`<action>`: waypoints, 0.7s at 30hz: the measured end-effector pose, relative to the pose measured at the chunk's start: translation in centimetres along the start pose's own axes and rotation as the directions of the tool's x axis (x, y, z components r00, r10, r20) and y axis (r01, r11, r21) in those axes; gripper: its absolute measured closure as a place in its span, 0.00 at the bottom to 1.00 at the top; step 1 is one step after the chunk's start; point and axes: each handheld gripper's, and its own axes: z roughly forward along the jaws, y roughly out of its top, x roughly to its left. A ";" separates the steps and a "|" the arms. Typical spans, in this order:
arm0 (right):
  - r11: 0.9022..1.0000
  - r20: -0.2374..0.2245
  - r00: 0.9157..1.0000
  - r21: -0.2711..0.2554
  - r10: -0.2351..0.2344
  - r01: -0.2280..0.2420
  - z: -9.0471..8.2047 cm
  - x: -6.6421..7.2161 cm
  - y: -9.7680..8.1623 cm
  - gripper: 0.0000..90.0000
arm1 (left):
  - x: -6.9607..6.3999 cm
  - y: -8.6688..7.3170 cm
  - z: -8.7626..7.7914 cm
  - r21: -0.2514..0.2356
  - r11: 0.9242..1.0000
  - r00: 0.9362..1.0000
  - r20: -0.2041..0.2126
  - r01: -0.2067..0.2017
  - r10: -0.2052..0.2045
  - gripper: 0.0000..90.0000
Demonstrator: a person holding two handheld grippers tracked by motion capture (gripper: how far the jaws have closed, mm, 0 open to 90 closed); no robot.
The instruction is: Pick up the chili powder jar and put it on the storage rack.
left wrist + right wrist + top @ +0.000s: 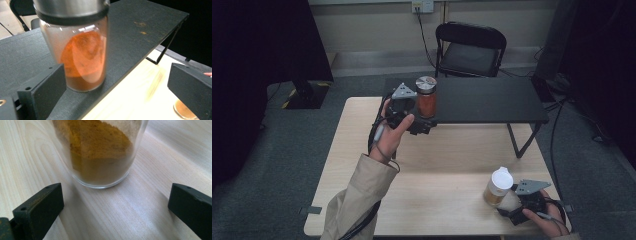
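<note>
Jaws spread wide, the left gripper [424,119] frees a glass jar of orange powder with a steel lid [426,97], upright at the black shelf's [492,102] near-left corner; the right gripper [511,206], likewise unclenched below that shelf, faces a white-capped jar of mustard-yellow powder [498,187], apparently next

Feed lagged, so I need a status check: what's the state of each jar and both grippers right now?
Jar of orange powder: upright on the black shelf, metal lid on, not gripped.
Jar of yellow-brown powder: upright on the wooden table, white lid on, not gripped.
Left gripper: jaws open, jar just ahead, untouched.
Right gripper: jaws open, jar ahead of them.
</note>
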 end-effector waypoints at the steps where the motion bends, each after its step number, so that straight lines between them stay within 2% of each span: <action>1: 1.000 0.000 1.000 0.000 0.000 0.000 0.0 0.0 0.0 0.00 | -0.1 -0.3 -0.1 -0.009 1.000 1.000 0.002 0.004 -0.004 0.02; 3: 1.000 0.000 1.000 0.000 0.000 0.000 0.0 0.0 0.0 0.00 | -0.3 -0.8 -0.1 -0.003 1.000 1.000 0.002 -0.010 0.010 0.02; 13: 1.000 0.000 1.000 0.000 0.000 0.000 0.0 0.0 0.0 0.00 | -0.6 -3.0 0.0 -0.003 1.000 0.999 0.043 -0.015 0.015 0.03; 21: 1.000 0.000 1.000 0.000 0.000 0.000 0.0 0.0 0.0 0.00 | -1.0 -4.5 0.3 0.001 1.000 0.999 0.046 -0.022 0.022 0.03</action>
